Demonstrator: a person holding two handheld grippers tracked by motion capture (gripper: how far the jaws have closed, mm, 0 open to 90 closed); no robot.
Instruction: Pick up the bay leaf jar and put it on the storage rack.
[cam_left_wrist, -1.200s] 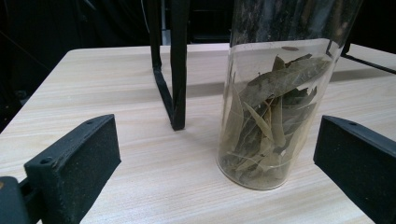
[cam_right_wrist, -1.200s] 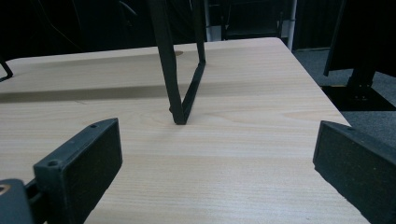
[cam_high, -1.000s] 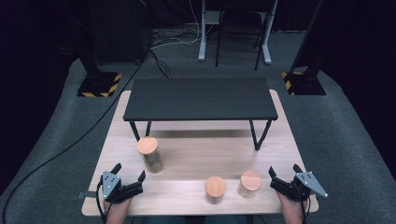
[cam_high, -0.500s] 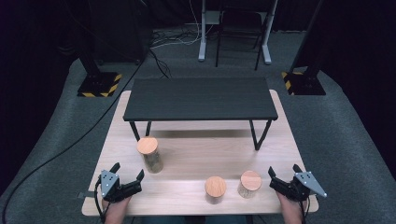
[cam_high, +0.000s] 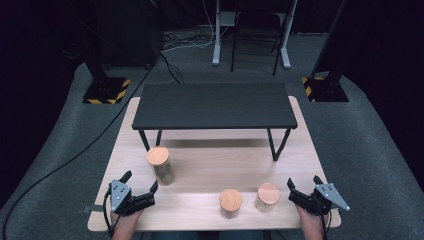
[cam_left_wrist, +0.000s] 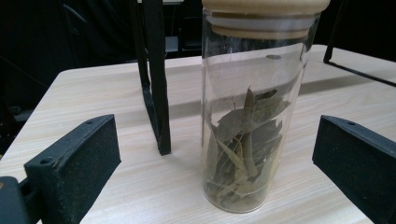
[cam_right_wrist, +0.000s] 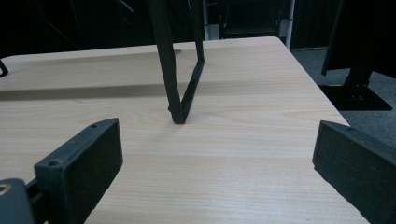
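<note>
A tall glass jar (cam_high: 161, 166) with a wooden lid stands on the light wood table (cam_high: 215, 165), left of centre. In the left gripper view this tall jar (cam_left_wrist: 250, 116) holds dried green leaves and stands ahead between the jaws, apart from them. My left gripper (cam_high: 140, 184) is open at the table's front left. Two shorter wooden-lidded jars (cam_high: 230, 202) (cam_high: 267, 196) stand near the front edge. My right gripper (cam_high: 303, 183) is open at the front right, just right of them, with bare table (cam_right_wrist: 196, 154) between its jaws.
A low black shelf (cam_high: 214, 106) on thin black legs spans the far half of the table. One leg (cam_left_wrist: 154, 79) rises just left of the tall jar, another leg (cam_right_wrist: 180, 65) stands ahead of the right gripper. Beyond lie grey carpet, cables and dark stands.
</note>
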